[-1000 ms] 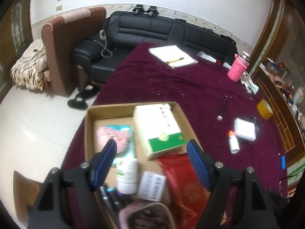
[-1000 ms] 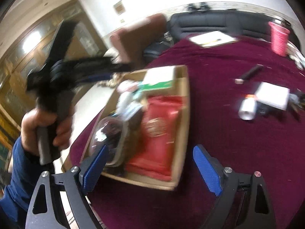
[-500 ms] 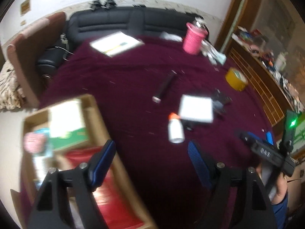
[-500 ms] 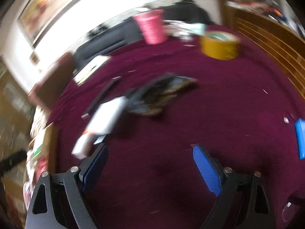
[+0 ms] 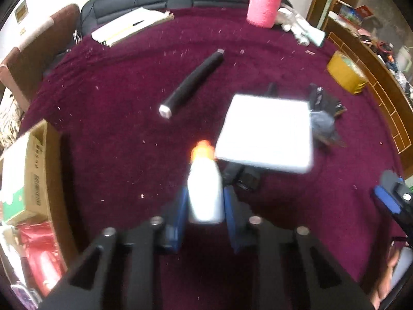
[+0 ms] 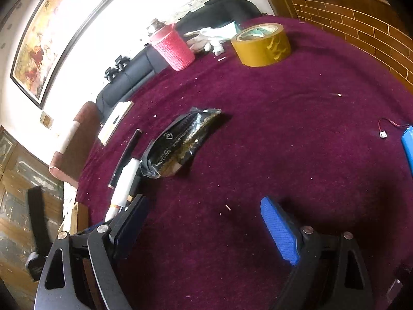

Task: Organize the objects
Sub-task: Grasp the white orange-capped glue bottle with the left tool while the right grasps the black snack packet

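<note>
The left gripper (image 5: 205,204) has just been closing, and its blue pads now pinch the lower body of a small white plastic bottle with an orange cap (image 5: 205,193). The bottle lies on the maroon velvet-covered surface (image 5: 116,90), cap pointing away from the gripper. It looks light and rigid, with smooth sides that could slip, so a hold across the wide middle of the body seems safer than one near the narrow cap.

Just beyond the bottle's cap, to the right, a flat white square box (image 5: 265,133) rests on top of some dark items, close enough to be nudged when the bottle is lifted. Further off lies a black cylindrical flashlight (image 5: 192,81). At the left edge sits an open brown cardboard box (image 5: 38,170) already holding packets, the likely destination.

The right gripper (image 6: 206,230) hovers with its jaws spread wide and nothing between them. Ahead of it lies a crinkled black-and-gold foil pouch (image 6: 180,146), probably soft and light. Past that stand a roll of yellow-brown packing tape (image 6: 260,44) and a pink textured cup (image 6: 173,49).
</note>
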A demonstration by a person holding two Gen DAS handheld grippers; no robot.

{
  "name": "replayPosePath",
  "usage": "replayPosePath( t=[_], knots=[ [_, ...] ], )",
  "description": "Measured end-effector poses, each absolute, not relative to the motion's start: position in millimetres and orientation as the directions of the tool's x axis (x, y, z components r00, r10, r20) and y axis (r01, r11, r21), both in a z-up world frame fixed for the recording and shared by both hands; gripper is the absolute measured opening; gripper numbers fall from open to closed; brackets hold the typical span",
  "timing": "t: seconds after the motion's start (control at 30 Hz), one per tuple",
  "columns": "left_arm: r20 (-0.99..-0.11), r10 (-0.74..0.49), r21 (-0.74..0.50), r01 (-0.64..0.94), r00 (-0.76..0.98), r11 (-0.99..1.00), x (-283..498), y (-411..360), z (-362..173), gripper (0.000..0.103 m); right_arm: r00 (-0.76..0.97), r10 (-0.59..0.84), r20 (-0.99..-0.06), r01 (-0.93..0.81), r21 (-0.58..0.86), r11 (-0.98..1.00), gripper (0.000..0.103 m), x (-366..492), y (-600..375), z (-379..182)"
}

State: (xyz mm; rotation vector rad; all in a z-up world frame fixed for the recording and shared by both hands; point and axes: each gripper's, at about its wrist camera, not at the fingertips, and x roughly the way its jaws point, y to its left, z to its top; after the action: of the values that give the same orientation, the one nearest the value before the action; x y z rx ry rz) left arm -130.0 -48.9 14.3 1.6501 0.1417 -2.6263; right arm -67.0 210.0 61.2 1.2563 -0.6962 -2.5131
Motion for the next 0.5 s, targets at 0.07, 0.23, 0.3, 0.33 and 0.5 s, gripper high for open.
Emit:
replayPosePath(
  t=[0.07,0.23,0.3,0.33,0.5],
  knots=[
    [-0.886,0.018,-0.067,0.091,-0.463,-0.994,-128,-48,11,0.026,-0.603,-0.417,-0.68,0.006,0.519,-0.855,0.092,-67,214,61],
    [-0.846,0.022,-0.099,0.116,-0.533,-0.988,-97,-39,10,0.026,-0.599,-0.43,-0.675,-0.015,0.546,-0.838,0.092,-70,223,56],
    [-0.822,-0.01,-0.059,0.102,-0.57,-0.993,-84,-32,8,0.026,-0.607,-0.431,-0.667,-0.024,0.558,-0.83,0.092,-70,225,54],
    [-0.813,-0.025,-0.036,0.093,-0.582,-0.995,-81,-29,7,0.026,-0.613,-0.433,-0.661,-0.023,0.563,-0.826,0.092,-70,225,55],
    [-0.786,-0.033,-0.01,0.067,-0.618,-0.998,-78,-29,4,0.026,-0.581,-0.482,-0.656,-0.055,0.623,-0.781,0.087,-83,217,49]
  ],
)
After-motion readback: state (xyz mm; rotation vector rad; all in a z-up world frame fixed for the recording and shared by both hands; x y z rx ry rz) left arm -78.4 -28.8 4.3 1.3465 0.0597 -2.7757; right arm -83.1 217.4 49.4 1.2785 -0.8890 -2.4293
